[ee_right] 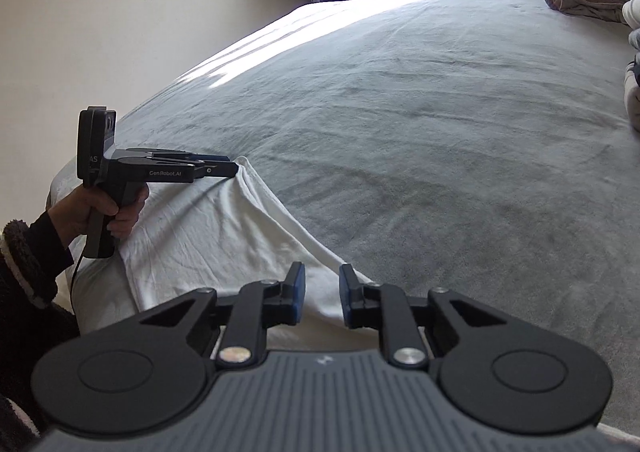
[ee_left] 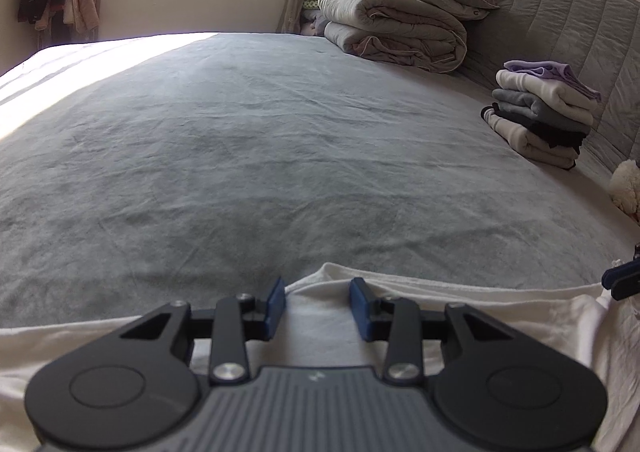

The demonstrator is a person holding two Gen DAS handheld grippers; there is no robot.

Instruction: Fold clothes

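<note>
So we see the white garment at lower left of the right wrist view, on the grey bed. Left gripper fingers part-open over its edge; right gripper fingers narrow, part-open over cloth. Folded pile at right, w/ quilts upper right.

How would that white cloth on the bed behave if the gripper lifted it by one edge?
Probably floppy: the white cloth already lies in soft creases and tents up near the left gripper. Likely light, since it looks thin. It would probably drag across the fuzzy grey bedcover rather than slide freely.
</note>
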